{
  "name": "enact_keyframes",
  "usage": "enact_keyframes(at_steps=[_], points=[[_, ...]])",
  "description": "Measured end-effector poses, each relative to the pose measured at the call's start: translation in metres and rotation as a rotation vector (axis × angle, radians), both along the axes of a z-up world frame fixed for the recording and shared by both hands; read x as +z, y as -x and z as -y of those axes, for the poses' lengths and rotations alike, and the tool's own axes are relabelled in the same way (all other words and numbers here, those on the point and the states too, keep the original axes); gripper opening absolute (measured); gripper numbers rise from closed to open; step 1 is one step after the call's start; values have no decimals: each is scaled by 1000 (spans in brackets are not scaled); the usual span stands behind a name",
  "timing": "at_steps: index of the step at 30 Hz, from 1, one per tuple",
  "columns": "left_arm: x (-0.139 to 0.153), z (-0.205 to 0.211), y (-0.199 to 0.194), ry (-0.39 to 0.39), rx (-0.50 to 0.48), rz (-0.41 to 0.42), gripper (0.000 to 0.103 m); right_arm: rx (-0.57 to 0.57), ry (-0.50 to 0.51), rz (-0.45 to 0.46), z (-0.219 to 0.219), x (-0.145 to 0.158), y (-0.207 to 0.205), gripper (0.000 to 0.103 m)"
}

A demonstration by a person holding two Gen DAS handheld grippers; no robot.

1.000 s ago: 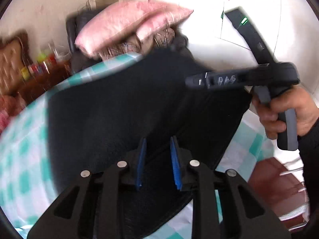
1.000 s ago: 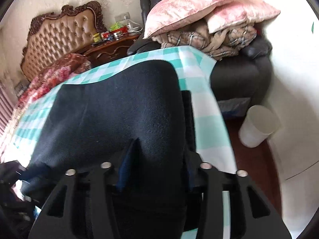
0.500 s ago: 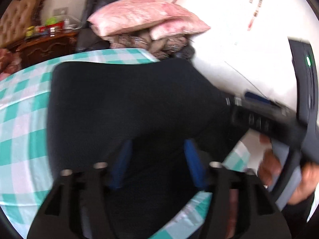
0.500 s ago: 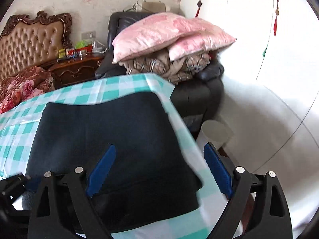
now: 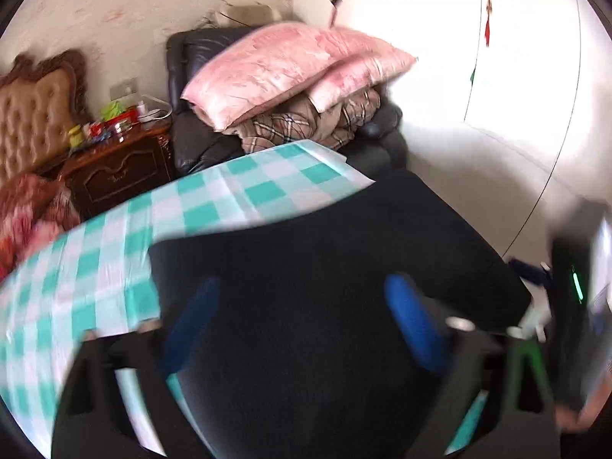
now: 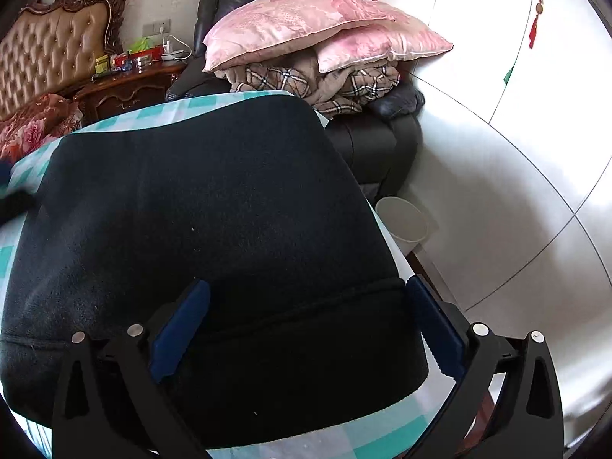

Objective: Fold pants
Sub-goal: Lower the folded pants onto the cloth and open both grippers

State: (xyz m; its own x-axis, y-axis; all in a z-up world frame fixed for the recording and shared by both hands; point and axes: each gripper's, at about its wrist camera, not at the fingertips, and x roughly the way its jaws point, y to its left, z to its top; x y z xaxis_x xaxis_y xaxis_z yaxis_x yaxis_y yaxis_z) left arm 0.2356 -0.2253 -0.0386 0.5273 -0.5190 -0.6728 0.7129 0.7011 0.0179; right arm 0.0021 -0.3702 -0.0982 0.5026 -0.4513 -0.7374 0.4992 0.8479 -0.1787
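The dark folded pants (image 6: 214,199) lie flat on the teal-and-white checked tablecloth (image 6: 344,436), with the waistband nearest me. My right gripper (image 6: 308,287) hovers over the waistband end; its blue pads stand wide apart and are still opening, pressing on nothing. In the left wrist view, which is blurred, the pants (image 5: 325,260) fill the middle. My left gripper (image 5: 302,287) is above them, jaws apart and closing a little, with no cloth pinched. The right gripper's body (image 5: 570,279) shows at the right edge of that view.
A dark armchair (image 6: 375,145) piled with pink pillows (image 6: 306,19) and plaid blankets stands past the table's far end. A white bin (image 6: 401,222) sits on the floor by the table's right edge. A wooden nightstand (image 6: 126,88) and tufted headboard (image 6: 49,46) are far left.
Both grippers were shut on the pants' cloth and have let go and opened. The left one has lifted and drawn back. The pants now lie flat on the table.
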Motion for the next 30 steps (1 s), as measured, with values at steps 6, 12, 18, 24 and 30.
enact_keyframes(at_steps=[6, 12, 18, 24, 30], points=[[-12, 113, -41, -99, -212, -141, 26, -2, -2, -17, -3, 0, -3, 99], [-44, 160, -67, -159, -204, -256, 28, -12, -23, -14, 2, -1, -1, 99], [-53, 152, -79, -137, -157, -307, 48, -15, -30, -17, 4, -2, -2, 99], [-42, 118, -64, -59, -170, -309, 43, -18, -40, -23, 5, -3, -3, 99], [-43, 29, -8, -71, -100, -293, 42, -20, -57, -18, 12, -4, -6, 99]])
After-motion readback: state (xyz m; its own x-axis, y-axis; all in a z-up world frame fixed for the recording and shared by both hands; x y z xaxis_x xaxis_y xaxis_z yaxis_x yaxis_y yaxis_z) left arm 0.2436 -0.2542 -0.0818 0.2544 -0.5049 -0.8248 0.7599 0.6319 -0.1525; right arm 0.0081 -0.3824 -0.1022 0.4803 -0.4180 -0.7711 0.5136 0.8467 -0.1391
